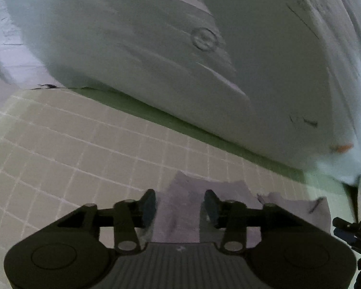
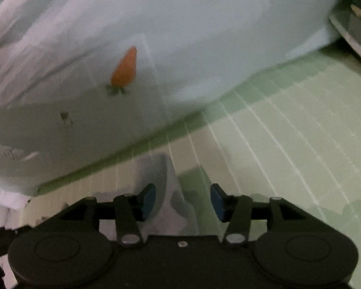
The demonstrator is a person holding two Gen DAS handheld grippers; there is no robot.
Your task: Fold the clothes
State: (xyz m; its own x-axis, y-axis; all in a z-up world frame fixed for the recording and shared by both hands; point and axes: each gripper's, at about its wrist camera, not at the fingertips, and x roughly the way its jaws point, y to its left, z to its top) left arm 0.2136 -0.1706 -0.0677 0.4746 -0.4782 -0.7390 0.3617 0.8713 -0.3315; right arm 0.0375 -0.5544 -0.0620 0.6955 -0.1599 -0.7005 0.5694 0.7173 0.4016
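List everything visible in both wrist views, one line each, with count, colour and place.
garment: one, pale blue-white, spread across the far part of the mat; round printed mark in the left view.
carrot print: one, orange with green leaves, on the garment.
mat: one, green with a white grid, under everything.
cloth piece: one, grey, on the mat at the near edge, between the left gripper's fingers, pads apart.
flat object: one, dark with a pale edge, top right of the right view; unclear what.
left gripper: one, black with blue pads, open.
right gripper: one, black with blue pads, open.
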